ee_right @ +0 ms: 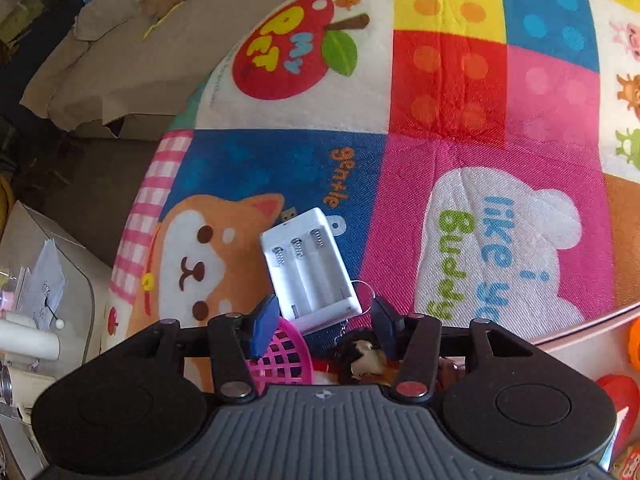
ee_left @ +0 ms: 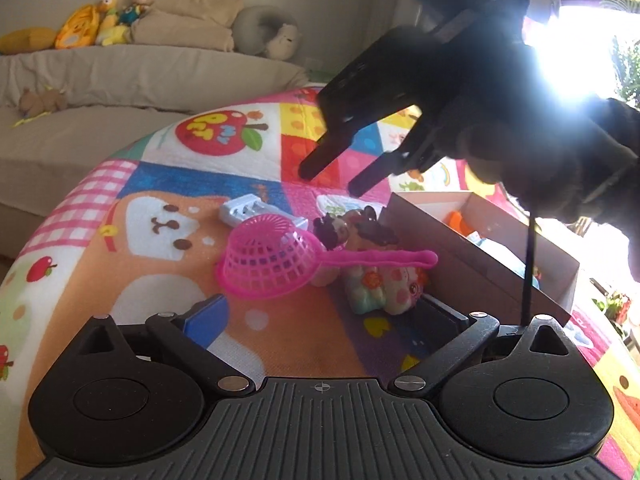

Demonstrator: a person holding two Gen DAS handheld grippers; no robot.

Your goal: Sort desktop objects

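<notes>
A pink toy strainer lies on the colourful mat, its handle across a pastel squishy toy. A small figure with dark hair lies behind it. A white battery charger lies further back and also shows in the right wrist view. My left gripper is open and empty, low over the mat in front of the strainer. My right gripper hangs open and empty above these toys; in its own view it is over the charger's near end, the strainer and the figure.
An open cardboard box with an orange item and other items stands to the right; its edge also shows. A beige sofa with plush toys lies behind the mat. A white table with papers stands left.
</notes>
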